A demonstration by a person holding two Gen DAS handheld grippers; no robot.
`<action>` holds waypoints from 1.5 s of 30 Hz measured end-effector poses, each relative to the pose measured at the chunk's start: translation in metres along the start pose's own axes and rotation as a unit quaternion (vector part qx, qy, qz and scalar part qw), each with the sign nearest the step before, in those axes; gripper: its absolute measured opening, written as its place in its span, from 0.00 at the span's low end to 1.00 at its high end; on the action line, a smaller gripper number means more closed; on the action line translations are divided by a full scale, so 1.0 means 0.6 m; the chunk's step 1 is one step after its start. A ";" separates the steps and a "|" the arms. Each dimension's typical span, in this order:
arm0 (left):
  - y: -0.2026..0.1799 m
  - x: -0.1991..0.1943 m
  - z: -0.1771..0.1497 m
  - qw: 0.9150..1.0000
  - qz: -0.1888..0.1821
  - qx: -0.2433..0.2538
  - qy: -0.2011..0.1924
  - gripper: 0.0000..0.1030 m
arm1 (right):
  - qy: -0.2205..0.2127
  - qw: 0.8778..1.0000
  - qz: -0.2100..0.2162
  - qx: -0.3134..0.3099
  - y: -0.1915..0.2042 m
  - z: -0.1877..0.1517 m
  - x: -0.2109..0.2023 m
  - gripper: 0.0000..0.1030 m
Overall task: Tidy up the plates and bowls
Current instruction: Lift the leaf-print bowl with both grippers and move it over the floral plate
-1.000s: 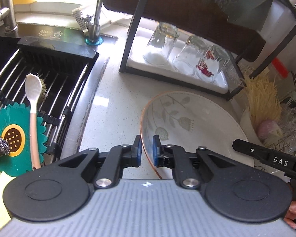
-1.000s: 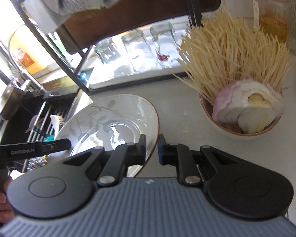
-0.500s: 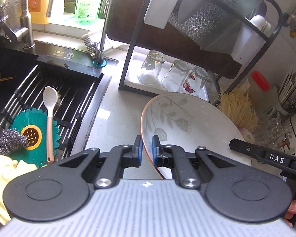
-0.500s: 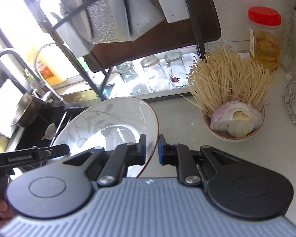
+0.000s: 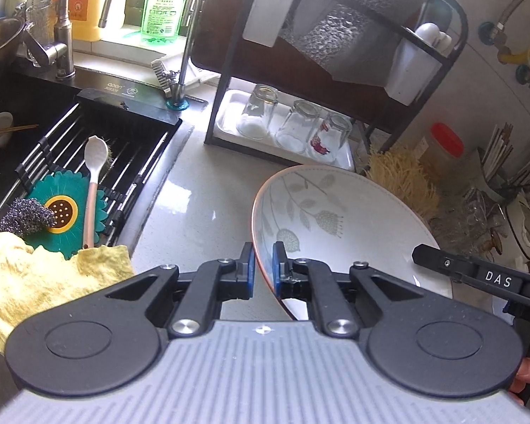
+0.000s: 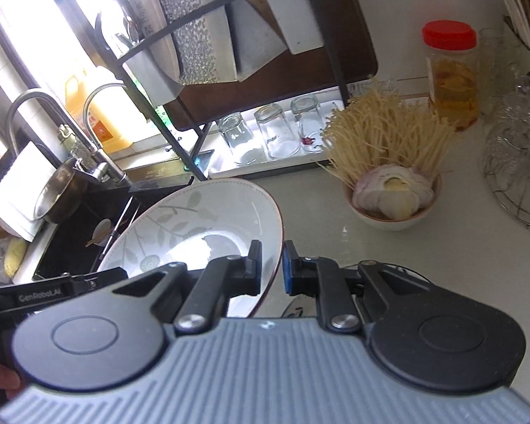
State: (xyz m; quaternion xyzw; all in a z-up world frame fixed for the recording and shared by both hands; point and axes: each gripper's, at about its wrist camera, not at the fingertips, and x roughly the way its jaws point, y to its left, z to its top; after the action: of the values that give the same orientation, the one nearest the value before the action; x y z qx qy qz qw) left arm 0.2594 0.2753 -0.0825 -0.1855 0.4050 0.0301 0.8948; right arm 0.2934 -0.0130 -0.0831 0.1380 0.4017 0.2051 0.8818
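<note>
i see a kitchen with a pale speckled desk (image 5: 208,190) running between a black sink (image 5: 28,106) on my left and a clutter of jars and wire baskets on my right. a tall black dish rack (image 5: 335,53) stands at the back of the desk, with three upturned glasses (image 5: 293,127) on its white bottom tray. a curved steel faucet (image 5: 180,28) rises by the sink, with bottles on the bright sill behind it. a slatted rack lies over the sink, carrying a green sunflower mat (image 5: 63,212), a pale spoon (image 5: 93,183) and a steel scourer (image 5: 26,215); a yellow cloth (image 5: 35,275) sits nearest me. beside the dish rack is a small bowl (image 6: 394,212) holding sliced onion and a bunch of thin mushrooms, with a red-capped jar (image 6: 450,74) behind it.

the plate (image 5: 335,219), white with grey leaves and a brown rim, is held tilted above the desk in front of the dish rack. my left gripper (image 5: 263,268) pinches its left rim, and my right gripper (image 6: 271,265) pinches the opposite rim.
</note>
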 end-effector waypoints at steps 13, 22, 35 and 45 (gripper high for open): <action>-0.075 0.015 -0.025 0.998 -0.044 0.047 0.020 0.11 | -0.034 0.998 -0.040 0.038 -0.056 -0.036 -0.076 0.14; -0.112 0.065 -0.042 0.993 -0.074 0.068 0.066 0.11 | -0.033 0.994 -0.086 0.059 -0.102 -0.069 -0.094 0.14; -0.129 0.142 -0.078 0.982 -0.072 0.112 0.135 0.12 | 0.017 0.988 -0.136 0.067 -0.135 -0.129 -0.062 0.14; -0.150 0.182 -0.090 0.973 -0.072 0.145 0.164 0.13 | 0.038 0.983 -0.170 0.061 -0.143 -0.137 -0.046 0.15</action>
State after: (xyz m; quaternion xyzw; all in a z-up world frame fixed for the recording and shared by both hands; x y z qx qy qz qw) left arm 0.3127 0.1620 -0.1678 -0.0850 0.5321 -0.1239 0.8333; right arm 0.2356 -0.0949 -0.1528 0.1129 0.4643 0.0325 0.8779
